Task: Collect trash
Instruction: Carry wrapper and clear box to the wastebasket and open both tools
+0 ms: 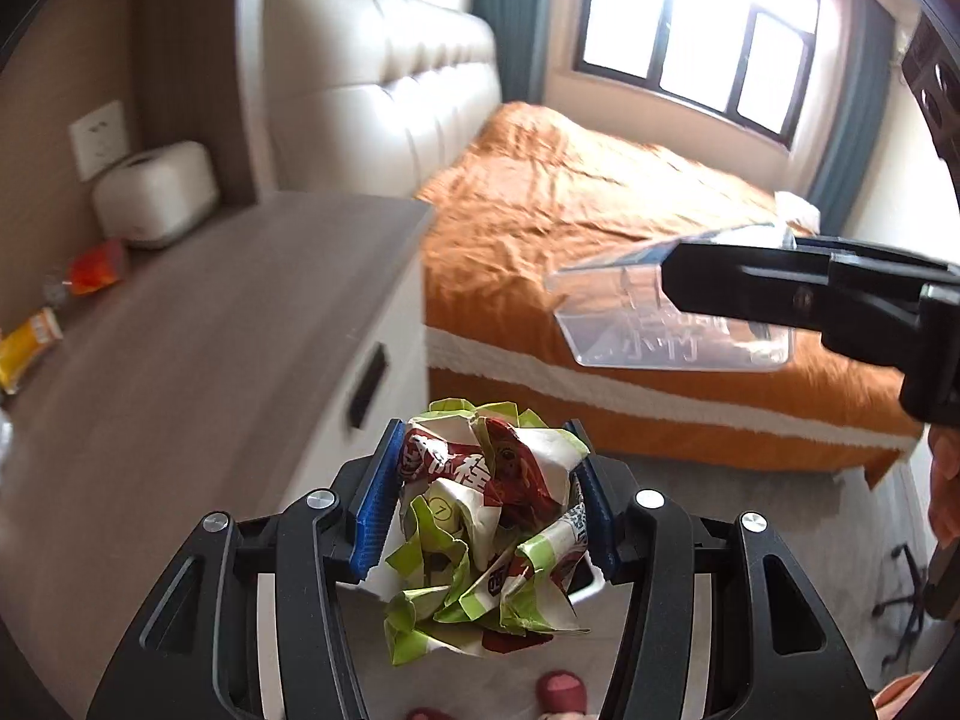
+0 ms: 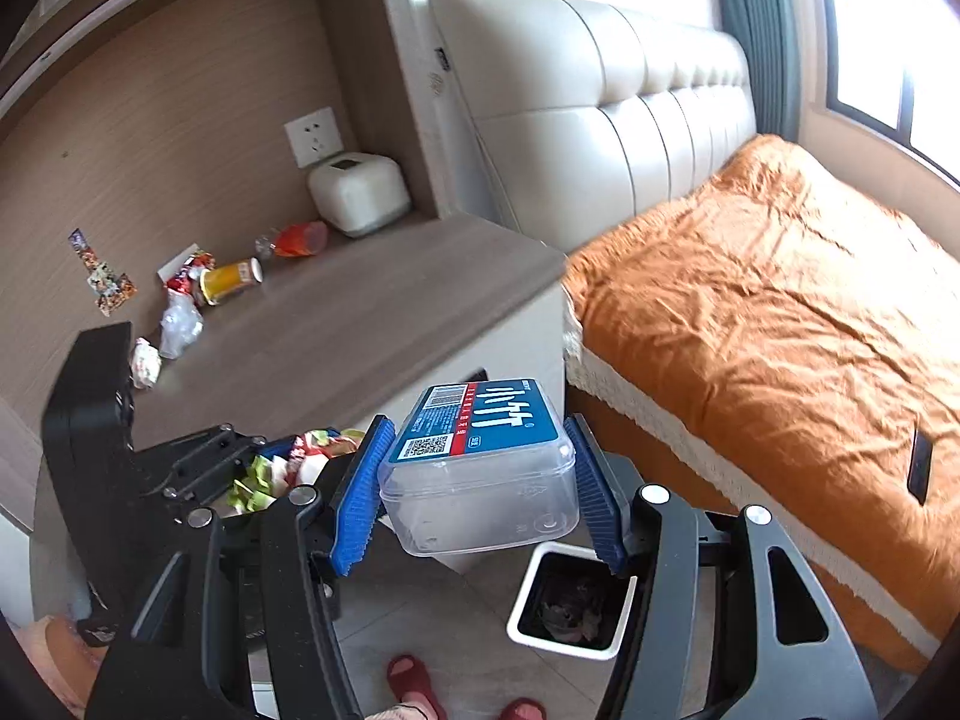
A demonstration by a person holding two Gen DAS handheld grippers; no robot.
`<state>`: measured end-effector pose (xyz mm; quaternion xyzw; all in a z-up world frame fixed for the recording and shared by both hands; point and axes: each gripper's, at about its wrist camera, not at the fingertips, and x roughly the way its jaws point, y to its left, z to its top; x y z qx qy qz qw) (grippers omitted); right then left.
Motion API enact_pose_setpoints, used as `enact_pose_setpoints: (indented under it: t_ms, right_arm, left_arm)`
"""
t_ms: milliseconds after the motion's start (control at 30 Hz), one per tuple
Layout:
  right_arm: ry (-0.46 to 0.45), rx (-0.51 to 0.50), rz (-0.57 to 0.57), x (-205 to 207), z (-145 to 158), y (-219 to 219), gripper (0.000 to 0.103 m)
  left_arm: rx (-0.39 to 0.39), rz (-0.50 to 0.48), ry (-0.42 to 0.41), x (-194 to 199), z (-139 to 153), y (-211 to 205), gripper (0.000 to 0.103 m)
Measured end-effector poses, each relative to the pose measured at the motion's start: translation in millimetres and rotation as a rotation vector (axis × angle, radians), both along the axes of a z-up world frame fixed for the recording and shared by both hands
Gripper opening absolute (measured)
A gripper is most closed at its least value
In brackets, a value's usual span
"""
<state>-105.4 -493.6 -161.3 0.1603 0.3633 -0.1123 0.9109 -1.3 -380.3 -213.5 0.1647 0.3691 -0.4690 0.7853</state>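
My left gripper is shut on a crumpled green, white and red wrapper, held above the floor; it also shows in the right wrist view. My right gripper is shut on a clear plastic box with a blue label, held above a white-rimmed trash bin with a dark liner and some trash inside. From the left wrist view the box hangs at the right, in front of the bed.
A wooden side table holds more trash: an orange can, an orange packet, wrappers and a white tissue box. An orange-covered bed stands right. Red slippers are on the floor below.
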Motion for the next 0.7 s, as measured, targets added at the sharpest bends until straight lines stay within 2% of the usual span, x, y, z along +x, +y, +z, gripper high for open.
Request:
enact_pose_setpoints:
  t_ms: [267, 400, 600, 667, 700]
  right_arm:
    - [0.093, 0.075, -0.020, -17.9, -74.8, -36.8, 0.059]
    - [0.151, 0.106, -0.035, -20.5, -134.0, -56.4, 0.059]
    - [0.227, 0.161, -0.028, -16.2, -240.6, -74.2, 0.059]
    - [0.246, 0.172, -0.026, -14.3, -271.8, -76.0, 0.059]
    - [0.256, 0.180, -0.025, -13.0, -288.7, -76.7, 0.060]
  left_arm:
    - [0.069, -0.152, 0.084, -28.6, -90.2, -53.2, 0.052]
    - [0.089, -0.203, 0.130, -31.6, -151.8, -75.8, 0.052]
    - [0.091, -0.236, 0.195, -27.5, -242.7, -97.0, 0.052]
    - [0.097, -0.228, 0.205, -22.7, -269.4, -100.2, 0.057]
    - [0.095, -0.230, 0.223, -21.5, -285.4, -101.7, 0.074]
